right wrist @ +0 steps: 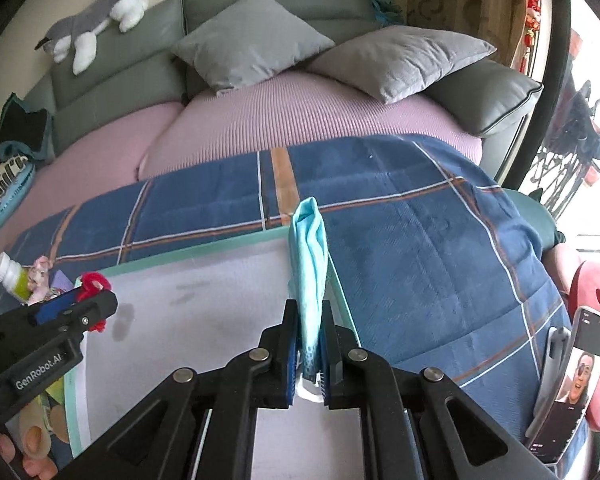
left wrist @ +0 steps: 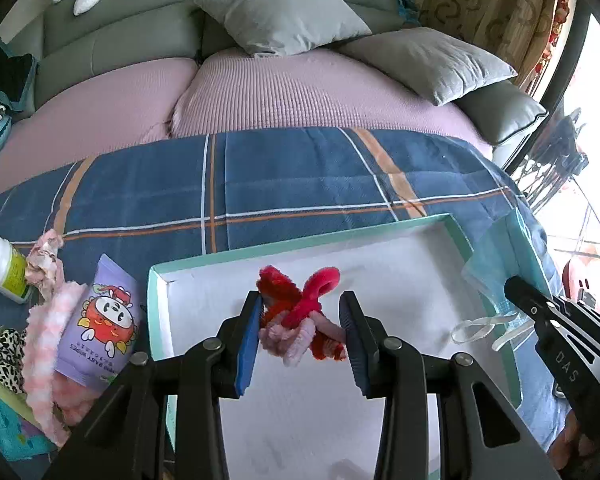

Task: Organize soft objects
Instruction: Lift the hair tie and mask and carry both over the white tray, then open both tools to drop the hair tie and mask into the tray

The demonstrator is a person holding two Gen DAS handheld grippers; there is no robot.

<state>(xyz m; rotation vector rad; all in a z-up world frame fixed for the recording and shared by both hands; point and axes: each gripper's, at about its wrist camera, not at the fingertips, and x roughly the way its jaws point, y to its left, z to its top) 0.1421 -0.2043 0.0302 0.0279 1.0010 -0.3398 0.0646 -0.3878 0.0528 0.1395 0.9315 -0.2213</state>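
My left gripper (left wrist: 302, 320) is shut on a bundle of red and pink fuzzy pipe cleaners (left wrist: 300, 312) and holds it over the white inside of a teal-rimmed box lid (left wrist: 380, 224). My right gripper (right wrist: 308, 344) is shut on a folded light-blue face mask (right wrist: 309, 256) at the lid's right rim (right wrist: 342, 292). The mask also shows in the left wrist view (left wrist: 496, 276), with the right gripper's body (left wrist: 556, 320) beside it. The left gripper (right wrist: 76, 304) and the red pipe cleaners (right wrist: 92, 282) show at the left of the right wrist view.
The lid lies on a blue plaid blanket (left wrist: 260, 184) on a pink-covered sofa with grey cushions (left wrist: 284, 8). Left of the lid lie a purple wipes pack (left wrist: 100, 320), a pink fuzzy cloth (left wrist: 44, 344), a white bottle (left wrist: 0, 264) and a leopard scrunchie (left wrist: 4, 352). A phone (right wrist: 572, 384) stands at the right.
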